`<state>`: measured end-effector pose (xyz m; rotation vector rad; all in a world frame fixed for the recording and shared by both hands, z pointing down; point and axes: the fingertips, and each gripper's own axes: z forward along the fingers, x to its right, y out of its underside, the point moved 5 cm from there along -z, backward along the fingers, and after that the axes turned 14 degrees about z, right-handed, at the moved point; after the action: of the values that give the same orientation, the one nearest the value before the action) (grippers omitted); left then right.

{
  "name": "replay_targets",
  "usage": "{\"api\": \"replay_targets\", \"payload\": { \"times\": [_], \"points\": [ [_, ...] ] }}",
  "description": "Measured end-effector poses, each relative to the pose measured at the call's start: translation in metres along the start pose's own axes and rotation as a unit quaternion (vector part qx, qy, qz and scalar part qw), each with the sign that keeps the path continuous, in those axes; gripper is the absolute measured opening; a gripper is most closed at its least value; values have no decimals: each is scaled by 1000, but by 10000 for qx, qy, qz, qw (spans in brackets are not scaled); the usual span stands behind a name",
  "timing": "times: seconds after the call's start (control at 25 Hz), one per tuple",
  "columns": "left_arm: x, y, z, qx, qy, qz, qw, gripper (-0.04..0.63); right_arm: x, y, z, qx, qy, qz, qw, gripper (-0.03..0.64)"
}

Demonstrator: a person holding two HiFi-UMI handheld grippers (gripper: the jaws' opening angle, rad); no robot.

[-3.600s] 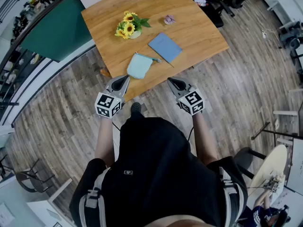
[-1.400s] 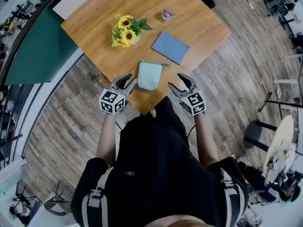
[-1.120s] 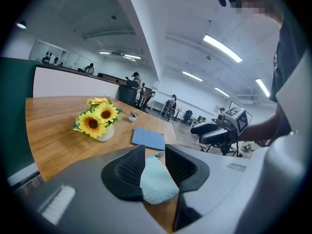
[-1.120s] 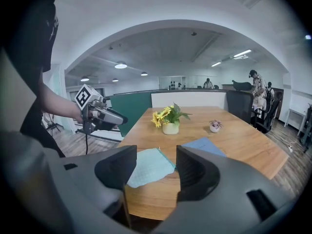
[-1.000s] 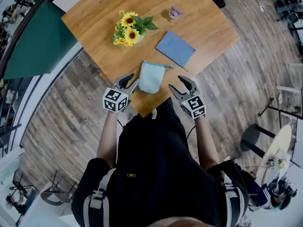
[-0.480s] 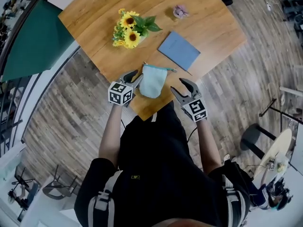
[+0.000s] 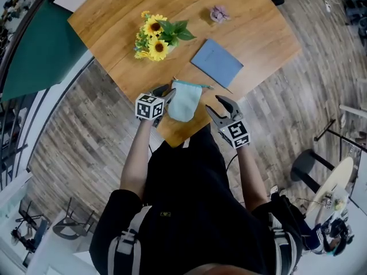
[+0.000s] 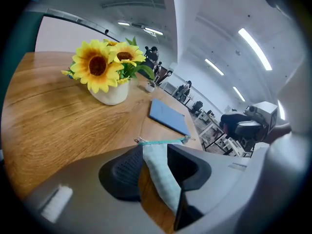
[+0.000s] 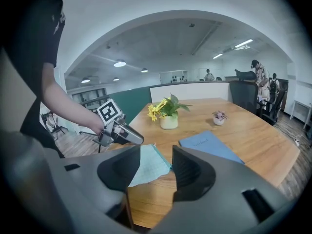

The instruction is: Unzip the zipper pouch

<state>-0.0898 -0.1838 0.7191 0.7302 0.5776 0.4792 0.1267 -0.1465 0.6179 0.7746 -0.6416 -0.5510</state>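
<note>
The zipper pouch (image 7: pixel 184 102) lies on the table (image 7: pixel 109 24), close to the corner nearest the person (image 7: pixel 189 211), who stands just on the near side of the pouch. Beyond the pouch and to its right lies the notebook (image 7: pixel 217 63), near it but apart; beyond the pouch and to its left stands the sunflower pot (image 7: pixel 153 39). The small potted plant (image 7: pixel 218 14) stands farthest from the pouch, behind the notebook, and a chair (image 9: pixel 242 97) stands past the table's far edge, well apart from the pouch.

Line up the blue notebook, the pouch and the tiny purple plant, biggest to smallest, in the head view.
1. blue notebook
2. pouch, a bit smaller
3. tiny purple plant, clearly smallest, though it sits farthest from the camera
</note>
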Motion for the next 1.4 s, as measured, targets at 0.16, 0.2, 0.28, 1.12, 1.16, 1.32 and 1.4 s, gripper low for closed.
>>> {"api": "replay_targets", "payload": {
  "times": [0.16,0.2,0.28,1.12,1.16,1.32,1.4],
  "points": [
    [-4,2,10,-331,-43,-40,9994,159,4,-3,4,1,-23,54,10000,204],
    [-4,3,13,-394,-18,-58,9992,160,4,-3,5,-3,-32,58,10000,204],
    [-5,5,19,-491,-2,-90,9988,160,4,-2,7,-19,-48,74,10000,204],
    [-6,9,32,-777,153,-909,9927,21,7,7,10,-262,-37,201,9994,181],
    [-5,8,31,-741,149,-919,9929,17,7,7,10,-249,-40,191,9995,181],
    [-1,6,25,-571,159,-869,9945,12,4,7,8,-192,-58,167,9997,178],
    [2,5,21,-474,153,-832,9953,11,2,7,6,-181,-73,158,9997,178]
  ]
}}
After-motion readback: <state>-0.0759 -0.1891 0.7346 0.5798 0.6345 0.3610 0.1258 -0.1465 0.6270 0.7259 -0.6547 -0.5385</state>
